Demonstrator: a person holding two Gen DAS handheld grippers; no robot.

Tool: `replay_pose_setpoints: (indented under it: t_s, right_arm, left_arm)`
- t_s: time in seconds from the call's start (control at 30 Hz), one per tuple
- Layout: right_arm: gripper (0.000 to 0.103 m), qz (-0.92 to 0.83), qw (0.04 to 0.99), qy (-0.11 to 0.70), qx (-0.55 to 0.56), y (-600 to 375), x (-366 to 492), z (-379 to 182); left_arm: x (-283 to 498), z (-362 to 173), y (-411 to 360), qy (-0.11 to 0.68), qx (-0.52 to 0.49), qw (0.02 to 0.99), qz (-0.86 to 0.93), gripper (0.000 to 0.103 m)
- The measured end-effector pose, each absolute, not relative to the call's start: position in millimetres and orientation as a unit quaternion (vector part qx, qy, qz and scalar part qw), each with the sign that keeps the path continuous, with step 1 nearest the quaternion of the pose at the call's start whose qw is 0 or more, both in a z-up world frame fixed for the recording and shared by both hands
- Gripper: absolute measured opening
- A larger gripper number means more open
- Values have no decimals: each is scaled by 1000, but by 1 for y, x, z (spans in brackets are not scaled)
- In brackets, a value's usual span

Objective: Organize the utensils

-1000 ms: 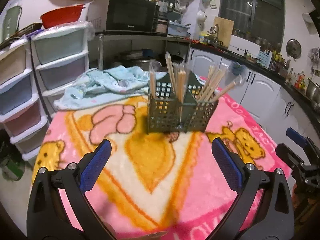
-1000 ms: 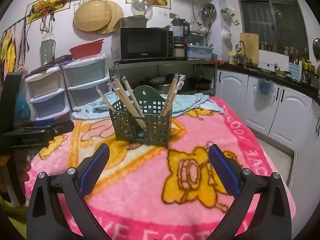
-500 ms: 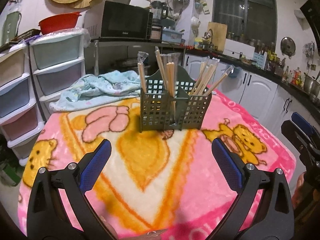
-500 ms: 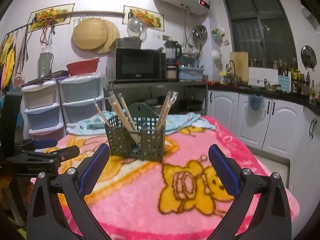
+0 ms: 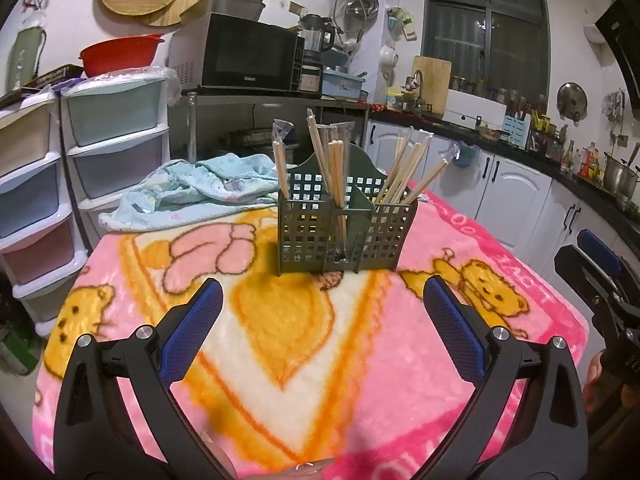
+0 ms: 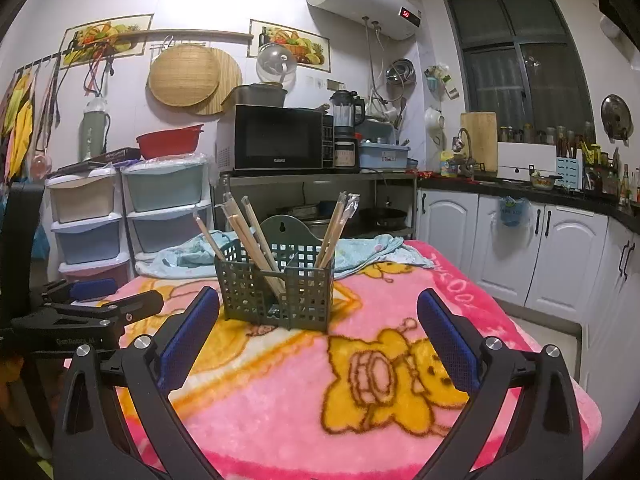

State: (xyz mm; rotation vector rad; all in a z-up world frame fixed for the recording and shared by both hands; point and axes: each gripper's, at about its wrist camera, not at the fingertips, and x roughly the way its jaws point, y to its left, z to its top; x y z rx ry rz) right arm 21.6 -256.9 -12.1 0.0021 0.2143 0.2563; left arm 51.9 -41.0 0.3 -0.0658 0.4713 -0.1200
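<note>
The green utensil caddy (image 5: 344, 232) stood upright near the middle of the table, on the pink cartoon blanket (image 5: 280, 360). Chopsticks (image 5: 336, 184), several in clear sleeves, leaned out of its compartments: one bundle in the left cell, one in the middle, a fan of them in the right as seen by my left camera. I could not tell whether anything lay at the bottom of the cells.

No loose utensil showed on the blanket in either view. I judged the sorting done or very nearly so; if anything was left, it lay outside what the cameras caught.

My left gripper (image 5: 320, 336) was spread wide and held nothing, low over the near part of the blanket, well short of the caddy. My right gripper (image 6: 318, 336) was likewise wide and empty, facing the caddy (image 6: 276, 284) from the other side. Each gripper showed at the edge of the other's view, apart from each other.

Room: the blanket was bare between grippers and caddy, so a straight approach was free. Behind the caddy lay a crumpled light-blue cloth (image 5: 192, 188), near but not touching as far as I could see. The table's right edge dropped off toward the white cabinets (image 6: 560, 248); plastic drawers (image 5: 108, 148) stood off the left side. The leaning stick tips would be the first thing to snag on a high pass.
</note>
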Motion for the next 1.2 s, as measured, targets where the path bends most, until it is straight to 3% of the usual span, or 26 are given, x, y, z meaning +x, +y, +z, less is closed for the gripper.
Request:
replay_pose_setpoints:
  t_s: [1.2]
  right_arm:
    - [97,128,986,106,0,-254,19,-14]
  left_arm:
    - [50,1,-41,231,-37,970,-60,92]
